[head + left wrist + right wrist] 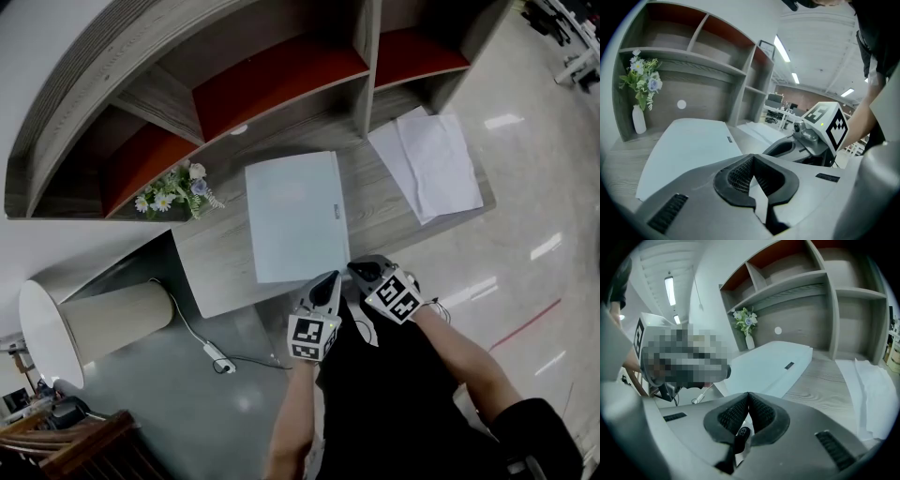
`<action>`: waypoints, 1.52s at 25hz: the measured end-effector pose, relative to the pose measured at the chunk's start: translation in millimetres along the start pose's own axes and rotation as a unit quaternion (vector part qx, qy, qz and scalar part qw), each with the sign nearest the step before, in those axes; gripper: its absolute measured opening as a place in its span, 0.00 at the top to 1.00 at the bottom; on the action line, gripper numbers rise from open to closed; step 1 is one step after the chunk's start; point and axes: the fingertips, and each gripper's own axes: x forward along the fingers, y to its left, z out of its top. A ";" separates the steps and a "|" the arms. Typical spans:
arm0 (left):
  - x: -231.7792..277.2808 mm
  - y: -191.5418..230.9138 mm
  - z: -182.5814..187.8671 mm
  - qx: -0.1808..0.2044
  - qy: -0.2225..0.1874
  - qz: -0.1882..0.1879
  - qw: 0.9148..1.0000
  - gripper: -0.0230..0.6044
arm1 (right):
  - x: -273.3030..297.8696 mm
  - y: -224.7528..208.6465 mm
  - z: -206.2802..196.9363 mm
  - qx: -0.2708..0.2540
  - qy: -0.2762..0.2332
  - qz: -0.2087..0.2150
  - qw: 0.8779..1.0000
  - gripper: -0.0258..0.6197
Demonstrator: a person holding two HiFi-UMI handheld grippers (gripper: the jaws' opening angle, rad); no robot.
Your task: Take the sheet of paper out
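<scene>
Jaws of the left gripper (752, 158) are clenched, their ribbed pads meeting at the tip with nothing between them. The right gripper (748, 394) is likewise closed tight and empty, pads pressed together.

In the head view both grippers sit side by side at the near edge of the counter (220, 267). Their tips are close to each other and point at the near short edge of a pale folder (295, 216). Whether either tip touches it cannot be told.

The folder lies flat and closed in the middle of the counter, with a small dark tab near its right edge. Whether a sheet lies inside it cannot be seen. Loose white sheets of paper (429, 164) lie overlapping at the counter's right end, well apart from the folder and from both grippers.

A small white vase of flowers (176, 192) stands at the rear left of the counter, near the folder's far left corner. Above it are wooden shelves (281, 84) lined in red.
</scene>
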 end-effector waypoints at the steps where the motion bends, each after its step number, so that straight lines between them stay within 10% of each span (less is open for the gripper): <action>1: -0.1 0.4 -4.6 0.017 0.008 0.005 1.000 0.95 | -0.3 0.5 -0.4 0.003 -0.001 0.000 1.000 0.94; 13: 12.0 2.4 -36.8 0.217 0.086 0.040 0.972 0.94 | 1.2 -1.9 -3.3 0.018 0.001 0.002 1.000 0.94; 17: 18.3 -1.9 -47.8 0.267 0.111 0.027 0.957 0.73 | 3.1 -0.5 -6.3 0.017 0.006 0.005 1.000 0.94; 22: 26.4 1.7 -57.8 0.306 0.133 0.033 0.942 0.69 | 3.5 -1.7 -9.6 0.020 0.008 0.006 1.000 0.94; 38: 25.7 -2.9 -54.6 0.262 0.105 0.010 0.959 0.83 | 8.3 3.3 -13.1 0.013 0.017 0.016 1.000 0.94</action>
